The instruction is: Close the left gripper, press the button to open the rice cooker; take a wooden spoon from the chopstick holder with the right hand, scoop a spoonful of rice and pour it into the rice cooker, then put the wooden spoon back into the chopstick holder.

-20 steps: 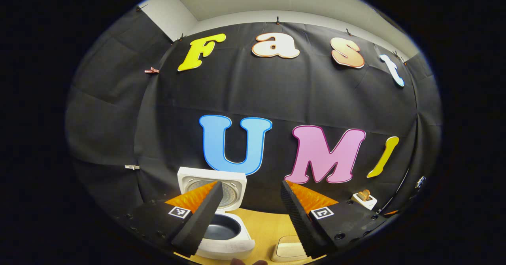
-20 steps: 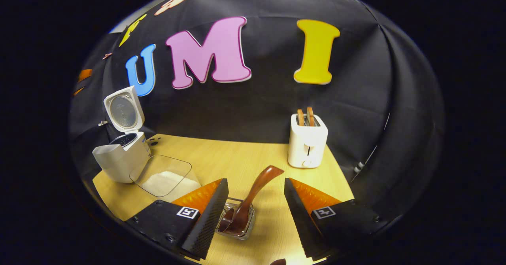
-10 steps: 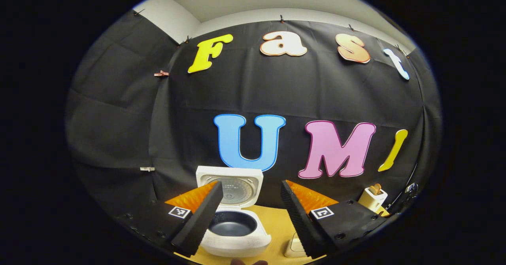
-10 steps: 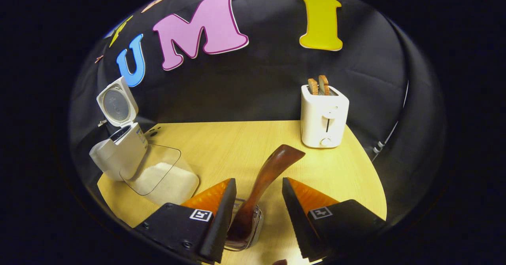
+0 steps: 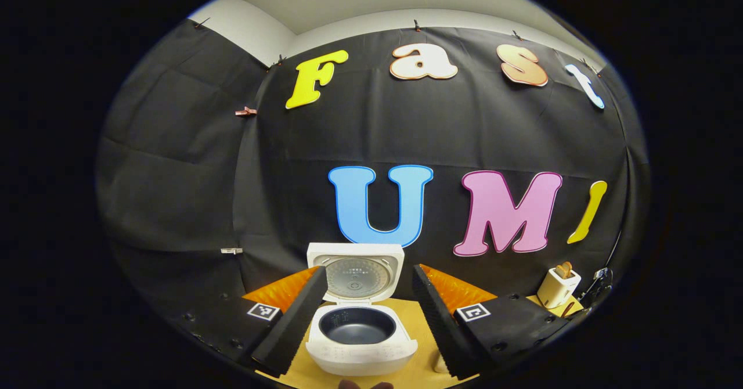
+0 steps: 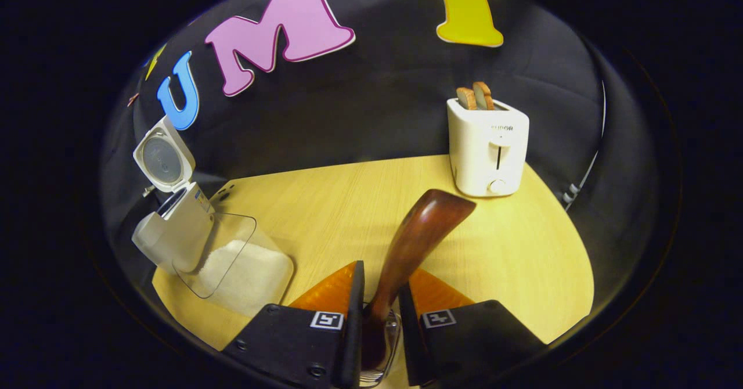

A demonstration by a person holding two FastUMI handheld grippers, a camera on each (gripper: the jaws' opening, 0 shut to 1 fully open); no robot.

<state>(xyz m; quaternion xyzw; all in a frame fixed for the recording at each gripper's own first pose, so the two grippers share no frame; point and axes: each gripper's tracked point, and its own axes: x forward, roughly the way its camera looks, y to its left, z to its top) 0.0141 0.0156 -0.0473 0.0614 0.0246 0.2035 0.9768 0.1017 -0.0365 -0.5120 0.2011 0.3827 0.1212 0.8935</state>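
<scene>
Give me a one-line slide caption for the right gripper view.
Right claw closing around the wooden spoon standing in the chopstick holder, open rice cooker and toaster beyond.

Open rice cooker (image 5: 361,334) between left gripper's (image 5: 367,313) spread jaws, toaster (image 5: 558,287) beyond.

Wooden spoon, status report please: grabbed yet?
Right gripper shut on wooden spoon, spoon in chopstick holder. Left gripper open. Rice cooker lid up.
</scene>
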